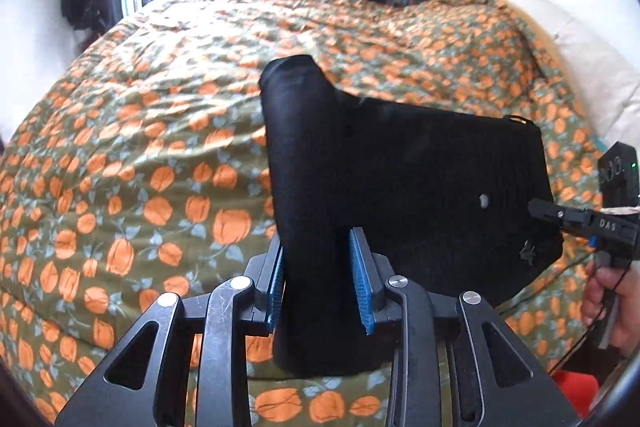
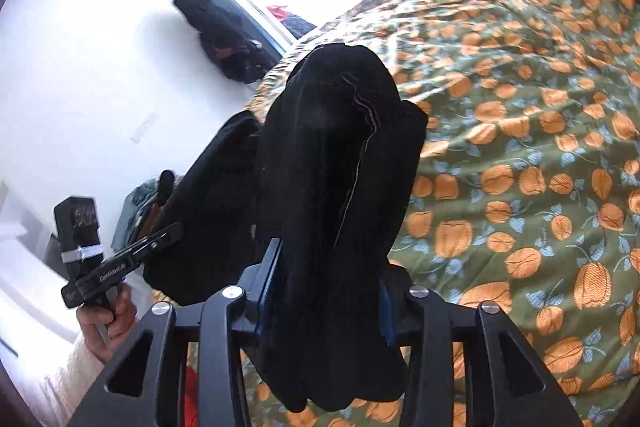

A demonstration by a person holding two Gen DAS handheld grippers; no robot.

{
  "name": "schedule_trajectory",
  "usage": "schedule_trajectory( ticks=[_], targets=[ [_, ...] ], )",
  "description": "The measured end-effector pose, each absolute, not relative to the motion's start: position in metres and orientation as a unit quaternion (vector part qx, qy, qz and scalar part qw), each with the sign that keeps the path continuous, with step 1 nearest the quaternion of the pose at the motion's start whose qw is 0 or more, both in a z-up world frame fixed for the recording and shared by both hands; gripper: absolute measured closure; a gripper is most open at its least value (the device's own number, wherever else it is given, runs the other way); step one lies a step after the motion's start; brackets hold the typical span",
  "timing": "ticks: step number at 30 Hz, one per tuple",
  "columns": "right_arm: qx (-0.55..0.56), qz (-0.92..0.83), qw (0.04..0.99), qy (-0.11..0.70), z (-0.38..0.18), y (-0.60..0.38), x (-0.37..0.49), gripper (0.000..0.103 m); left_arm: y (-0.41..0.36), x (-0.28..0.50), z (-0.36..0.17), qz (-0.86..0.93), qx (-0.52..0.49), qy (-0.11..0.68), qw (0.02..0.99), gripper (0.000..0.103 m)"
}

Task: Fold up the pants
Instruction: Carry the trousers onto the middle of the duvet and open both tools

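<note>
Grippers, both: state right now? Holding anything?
Left gripper: closed on the black pants, a bunched fold between its blue pads.
Right gripper: closed on the same pants, which drape over it, lifted above the bedspread.

White capitals reading "DAS" are printed on the black side of the right gripper, seen at the right edge of the left wrist view; this is the only lettering that can be read with confidence. On the black box mounted above that gripper, raised markings show but are too blurred to make out. In the right wrist view, the side of the left gripper carries a short white word, smeared by motion and unreadable. The black box fixed above it bears similar raised marks, also illegible.
</note>
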State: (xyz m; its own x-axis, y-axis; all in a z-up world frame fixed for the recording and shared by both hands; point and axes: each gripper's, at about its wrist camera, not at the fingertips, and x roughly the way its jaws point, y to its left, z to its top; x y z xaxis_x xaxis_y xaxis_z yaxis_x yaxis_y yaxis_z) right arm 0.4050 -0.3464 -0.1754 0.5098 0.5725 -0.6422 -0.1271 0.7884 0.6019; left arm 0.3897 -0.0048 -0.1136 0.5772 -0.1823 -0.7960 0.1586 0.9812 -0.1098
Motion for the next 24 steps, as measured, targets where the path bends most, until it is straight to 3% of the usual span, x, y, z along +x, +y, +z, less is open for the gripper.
schedule_trajectory(
  ticks=[2, 3, 5, 6, 7, 10, 12, 14, 20, 24],
  targets=[
    [0.225, 0.155, 0.831, 0.484, -0.206, -0.358, 0.407, 0.055, -0.001, 0.373, -0.143, -0.07, 0.019, 0.469, 0.88, 0.075],
    [0.218, 0.145, 0.835, 0.485, -0.214, -0.365, 0.4, 0.055, 0.002, 0.356, -0.154, -0.068, 0.029, 0.471, 0.879, 0.071],
    [0.205, 0.134, 0.844, 0.477, -0.22, -0.374, 0.375, 0.055, 0.007, 0.321, -0.167, -0.067, 0.042, 0.474, 0.877, 0.049],
    [0.193, 0.128, 0.849, 0.475, -0.22, -0.378, 0.361, 0.055, 0.008, 0.303, -0.17, -0.061, 0.05, 0.471, 0.878, 0.032],
    [0.177, 0.118, 0.856, 0.472, -0.218, -0.379, 0.346, 0.055, 0.008, 0.284, -0.172, -0.053, 0.058, 0.466, 0.881, 0.021],
    [0.149, 0.094, 0.873, 0.455, -0.207, -0.377, 0.291, 0.04, 0.006, 0.237, -0.177, -0.04, 0.066, 0.466, 0.881, 0.009],
    [0.142, 0.068, 0.884, 0.44, -0.201, -0.369, 0.255, 0.013, 0.003, 0.218, -0.184, -0.026, 0.061, 0.485, 0.872, 0.008],
    [0.13, 0.039, 0.898, 0.419, -0.195, -0.357, 0.217, 0.002, 0.0, 0.203, -0.19, -0.01, 0.058, 0.5, 0.864, 0.008],
    [0.167, 0.016, 0.894, 0.416, -0.199, -0.328, 0.163, 0.002, -0.005, 0.171, -0.165, 0.022, 0.067, 0.479, 0.875, 0.008],
    [0.092, 0.018, 0.908, 0.408, -0.178, -0.296, 0.15, 0.002, 0.001, 0.15, -0.148, 0.035, 0.051, 0.475, 0.878, 0.005]
  ],
)
